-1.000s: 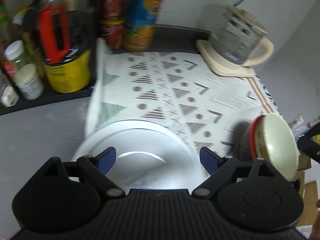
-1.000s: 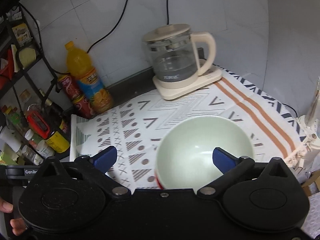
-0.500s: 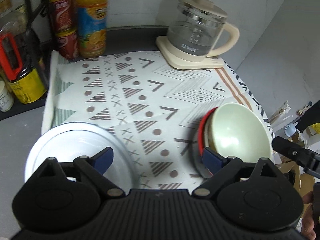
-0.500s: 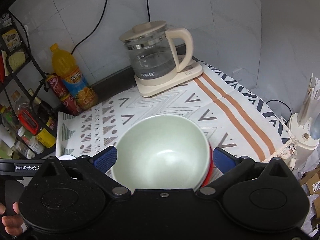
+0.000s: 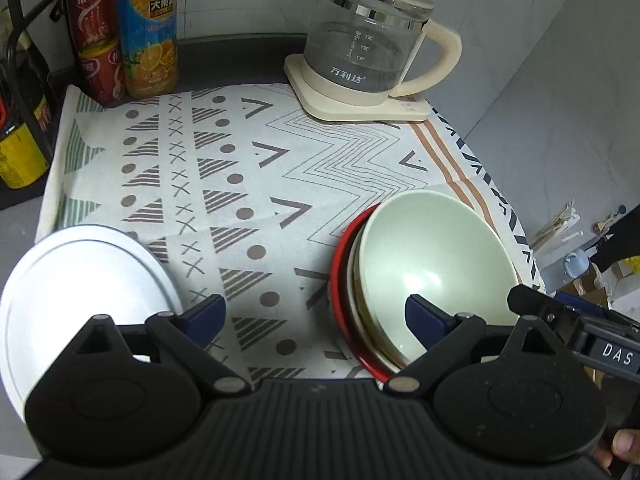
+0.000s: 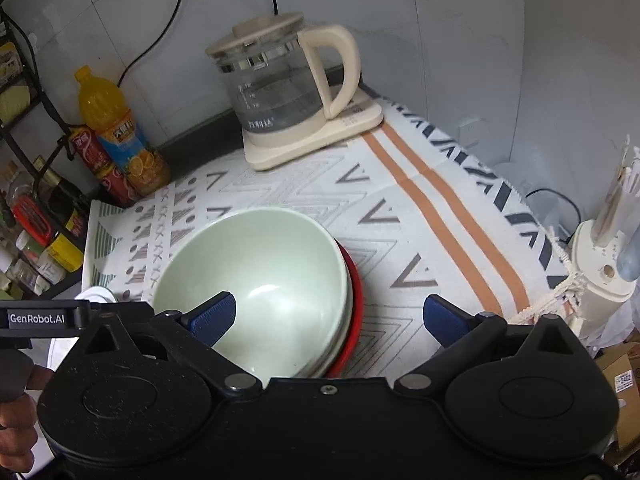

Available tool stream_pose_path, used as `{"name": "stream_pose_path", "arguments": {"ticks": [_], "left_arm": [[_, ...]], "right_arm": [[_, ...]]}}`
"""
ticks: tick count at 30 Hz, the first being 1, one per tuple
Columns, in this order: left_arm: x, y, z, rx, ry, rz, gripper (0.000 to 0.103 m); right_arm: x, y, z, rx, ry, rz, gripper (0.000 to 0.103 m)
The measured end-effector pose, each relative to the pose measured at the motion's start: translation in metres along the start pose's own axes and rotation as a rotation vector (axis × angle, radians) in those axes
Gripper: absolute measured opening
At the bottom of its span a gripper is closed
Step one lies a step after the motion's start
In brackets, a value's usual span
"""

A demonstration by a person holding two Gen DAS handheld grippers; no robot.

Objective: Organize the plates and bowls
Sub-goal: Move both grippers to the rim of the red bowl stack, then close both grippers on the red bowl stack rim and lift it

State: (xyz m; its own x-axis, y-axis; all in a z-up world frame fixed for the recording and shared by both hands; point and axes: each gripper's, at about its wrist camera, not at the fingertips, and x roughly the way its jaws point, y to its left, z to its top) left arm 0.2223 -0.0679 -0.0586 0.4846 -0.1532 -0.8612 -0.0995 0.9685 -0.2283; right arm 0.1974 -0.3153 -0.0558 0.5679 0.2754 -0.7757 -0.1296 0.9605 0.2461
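Observation:
A pale green bowl (image 5: pixel 432 264) sits nested on a stack of bowls, the lowest one red (image 5: pixel 340 300), on the patterned cloth. It also shows in the right wrist view (image 6: pixel 260 272). A white plate (image 5: pixel 76 292) lies at the cloth's left front edge; a sliver of it shows in the right wrist view (image 6: pixel 96 293). My left gripper (image 5: pixel 314 318) is open and empty, between plate and bowls. My right gripper (image 6: pixel 330 316) is open and empty, over the right rim of the bowl stack.
A glass kettle (image 5: pixel 372 48) on its cream base stands at the back right. An orange juice bottle (image 5: pixel 146 28) and red cans (image 5: pixel 94 40) stand at the back left beside a rack of jars (image 6: pixel 36 232). A cream stand (image 6: pixel 600 264) is off the cloth's right edge.
My left gripper has swung right, away from the plate toward the bowl stack. The right gripper has shifted right, so the bowl now sits under its left finger.

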Motion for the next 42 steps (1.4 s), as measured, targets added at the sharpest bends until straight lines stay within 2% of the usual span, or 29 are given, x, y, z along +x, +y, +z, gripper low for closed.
{"name": "stream_pose_path", "arguments": {"ticks": [6,8,10,13,17,19,21,23,25,28,35,42], "left_arm": [[0.019,-0.006,-0.009,-0.03,0.027,-0.007,0.092],[0.025,-0.009,-0.011,-0.039,0.035,-0.03,0.088],[0.033,-0.011,-0.012,-0.06,0.053,-0.031,0.077],[0.042,-0.011,-0.016,-0.094,0.084,-0.056,0.062],[0.045,-0.014,-0.02,-0.1,0.086,-0.064,0.052],[0.046,-0.018,-0.021,-0.09,0.085,-0.068,0.045],[0.049,-0.019,-0.023,-0.101,0.096,-0.077,0.041],[0.053,-0.017,-0.024,-0.127,0.102,-0.073,0.04],[0.056,-0.016,-0.025,-0.144,0.105,-0.067,0.039],[0.054,-0.018,-0.028,-0.13,0.091,-0.06,0.039],[0.048,-0.021,-0.032,-0.118,0.077,-0.057,0.039],[0.032,-0.025,-0.026,-0.112,0.028,-0.062,0.038]], "right_arm": [[0.021,-0.017,-0.007,0.031,0.084,0.025,0.081],[0.026,-0.02,-0.008,0.034,0.1,0.028,0.076],[0.031,-0.022,-0.009,0.039,0.121,0.035,0.067],[0.036,-0.022,-0.012,0.036,0.137,0.063,0.065],[0.039,-0.022,-0.012,0.033,0.148,0.091,0.06],[0.042,-0.02,-0.013,0.034,0.16,0.115,0.05],[0.049,-0.017,-0.014,0.028,0.182,0.133,0.045],[0.051,-0.014,-0.016,0.005,0.173,0.126,0.045],[0.052,-0.016,-0.014,-0.002,0.17,0.135,0.039],[0.05,-0.021,-0.012,0.005,0.168,0.124,0.035],[0.046,-0.021,-0.015,0.005,0.151,0.123,0.033],[0.034,-0.015,0.0,-0.015,0.101,0.134,0.033]]}}
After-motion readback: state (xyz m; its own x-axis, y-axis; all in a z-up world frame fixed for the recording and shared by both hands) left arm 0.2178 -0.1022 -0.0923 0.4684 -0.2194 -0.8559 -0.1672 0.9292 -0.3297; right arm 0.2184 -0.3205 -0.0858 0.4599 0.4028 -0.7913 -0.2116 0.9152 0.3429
